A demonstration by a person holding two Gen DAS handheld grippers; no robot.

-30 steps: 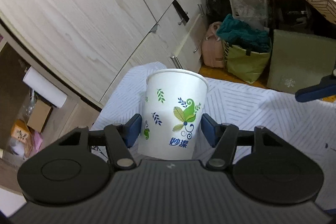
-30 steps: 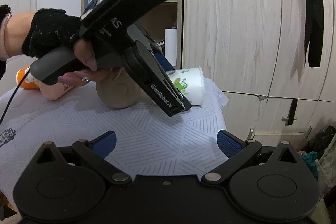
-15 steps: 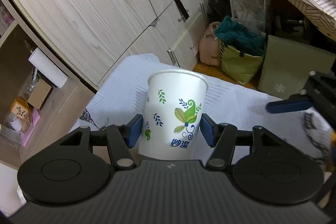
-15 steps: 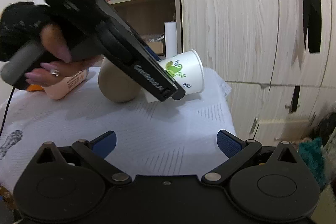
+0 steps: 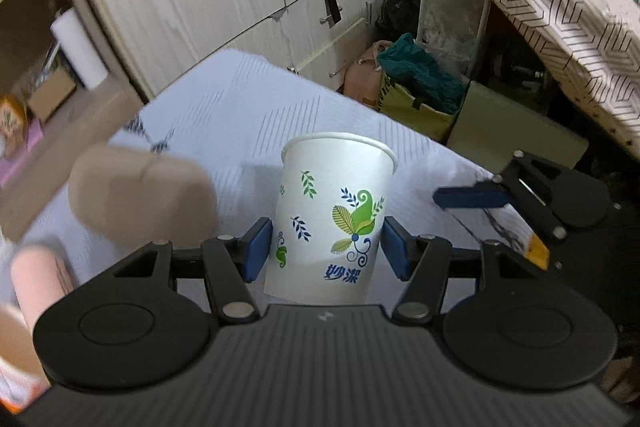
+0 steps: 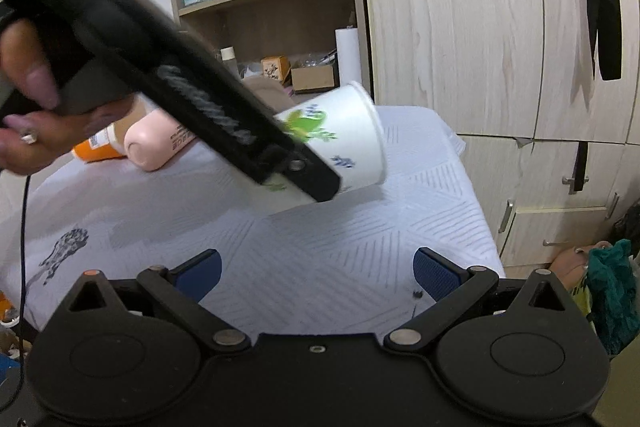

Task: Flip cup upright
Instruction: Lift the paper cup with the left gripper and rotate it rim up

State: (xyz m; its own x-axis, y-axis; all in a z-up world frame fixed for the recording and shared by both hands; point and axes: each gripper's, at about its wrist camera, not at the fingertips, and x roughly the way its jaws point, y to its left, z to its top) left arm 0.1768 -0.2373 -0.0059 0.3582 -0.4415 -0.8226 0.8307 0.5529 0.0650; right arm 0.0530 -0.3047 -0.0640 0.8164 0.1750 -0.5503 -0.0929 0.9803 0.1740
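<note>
Between the left hand-held gripper [image 5: 327, 254] pads, tilted paper cup [image 5: 334, 215].

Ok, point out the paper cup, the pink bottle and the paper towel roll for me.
paper cup [image 5: 334, 215], left wrist view, printed side wall.
pink bottle [image 6: 154, 145], right wrist view, rounded body near its base.
paper towel roll [image 6: 347, 57], right wrist view, middle of the roll.

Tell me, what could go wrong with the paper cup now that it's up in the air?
1. The white paper cup with green leaves is thin, and the left tongs squeeze its sides. It could crumple or slip out.
2. In the right wrist view the cup hangs tilted above the white tablecloth. Let go now, it would likely tip over again.
3. The tan rounded object and pink bottle lie close, so a swing might bump them.
</note>
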